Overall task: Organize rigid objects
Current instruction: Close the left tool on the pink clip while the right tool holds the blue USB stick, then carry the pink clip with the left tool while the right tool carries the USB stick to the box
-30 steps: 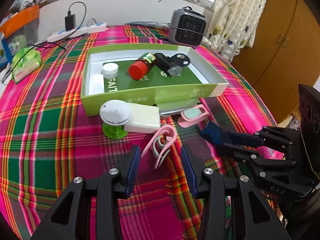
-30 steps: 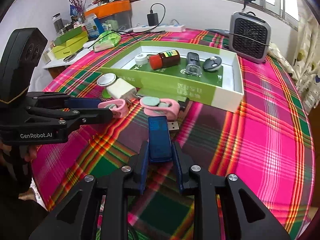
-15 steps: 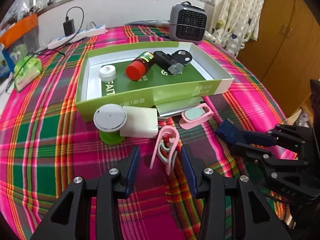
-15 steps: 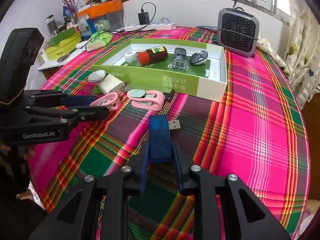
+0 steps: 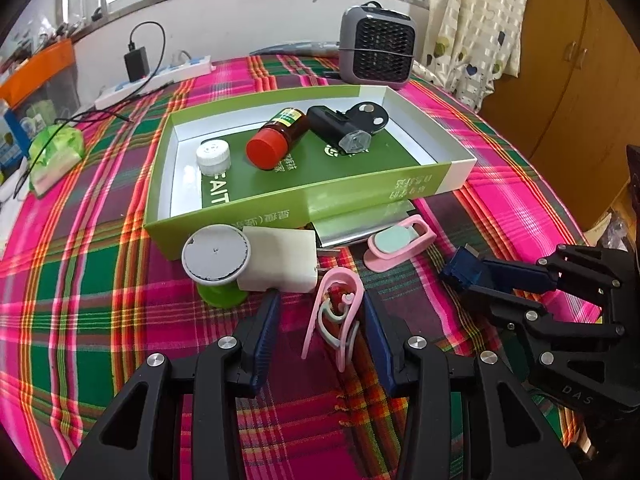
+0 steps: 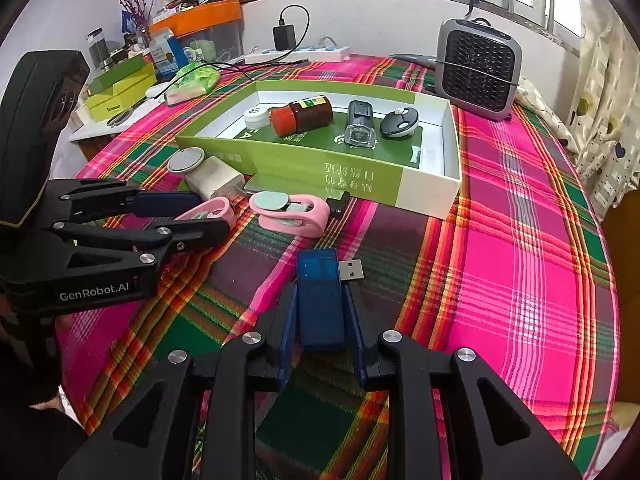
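The blue USB stick (image 6: 320, 300) sits at lower centre of the right wrist view, clenched between the pads of the right tool (image 6: 321, 312), plug pointing right, over the plaid worktop (image 6: 520, 280). In the left wrist view, a pink clip (image 5: 336, 312) lies at centre between the spread fingers of the left tool (image 5: 320, 320), ungripped. Above it stands the green tray (image 5: 280, 208) holding a red-capped bottle (image 5: 276, 138).
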Action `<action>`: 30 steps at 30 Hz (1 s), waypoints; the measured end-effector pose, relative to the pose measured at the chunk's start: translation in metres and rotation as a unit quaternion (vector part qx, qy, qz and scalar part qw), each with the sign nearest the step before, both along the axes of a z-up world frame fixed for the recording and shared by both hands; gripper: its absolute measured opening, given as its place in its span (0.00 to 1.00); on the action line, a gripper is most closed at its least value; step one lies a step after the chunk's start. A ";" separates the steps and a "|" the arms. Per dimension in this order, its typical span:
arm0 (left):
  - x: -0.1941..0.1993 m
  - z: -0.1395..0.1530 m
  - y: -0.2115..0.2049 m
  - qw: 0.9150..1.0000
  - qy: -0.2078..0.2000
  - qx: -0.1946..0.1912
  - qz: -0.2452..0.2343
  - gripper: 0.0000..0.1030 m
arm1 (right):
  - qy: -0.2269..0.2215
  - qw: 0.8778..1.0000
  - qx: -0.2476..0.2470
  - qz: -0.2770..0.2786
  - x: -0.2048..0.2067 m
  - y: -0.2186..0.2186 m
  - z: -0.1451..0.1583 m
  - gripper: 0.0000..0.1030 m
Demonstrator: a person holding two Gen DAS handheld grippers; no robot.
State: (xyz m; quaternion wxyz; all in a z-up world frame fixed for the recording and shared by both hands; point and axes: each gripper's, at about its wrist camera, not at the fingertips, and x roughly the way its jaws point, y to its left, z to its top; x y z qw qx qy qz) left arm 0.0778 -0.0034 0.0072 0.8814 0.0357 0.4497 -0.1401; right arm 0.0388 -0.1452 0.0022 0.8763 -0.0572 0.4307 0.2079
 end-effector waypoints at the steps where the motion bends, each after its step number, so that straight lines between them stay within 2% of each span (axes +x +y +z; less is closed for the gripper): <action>1: 0.000 0.000 -0.001 1.000 0.000 0.002 0.000 0.40 | 0.000 1.000 0.001 -0.001 0.000 0.000 0.000 0.24; 4: 0.000 0.000 0.001 1.000 -0.001 0.000 0.003 0.38 | 0.000 1.000 0.001 -0.002 -0.001 0.000 0.000 0.24; 8: -0.001 0.000 0.002 1.000 0.002 -0.010 0.002 0.28 | 0.000 1.000 0.003 -0.005 0.000 -0.001 0.000 0.24; 11: -0.002 0.000 0.001 1.000 0.002 -0.009 -0.001 0.25 | 0.000 1.000 0.003 -0.006 0.000 -0.001 0.001 0.24; 16: -0.003 0.001 0.002 1.000 0.004 -0.017 0.000 0.22 | 0.000 1.000 0.005 -0.011 -0.001 -0.003 0.001 0.23; 30: -0.008 0.005 0.002 1.000 -0.003 -0.021 0.002 0.22 | -0.003 1.000 0.007 -0.019 -0.003 -0.003 0.002 0.23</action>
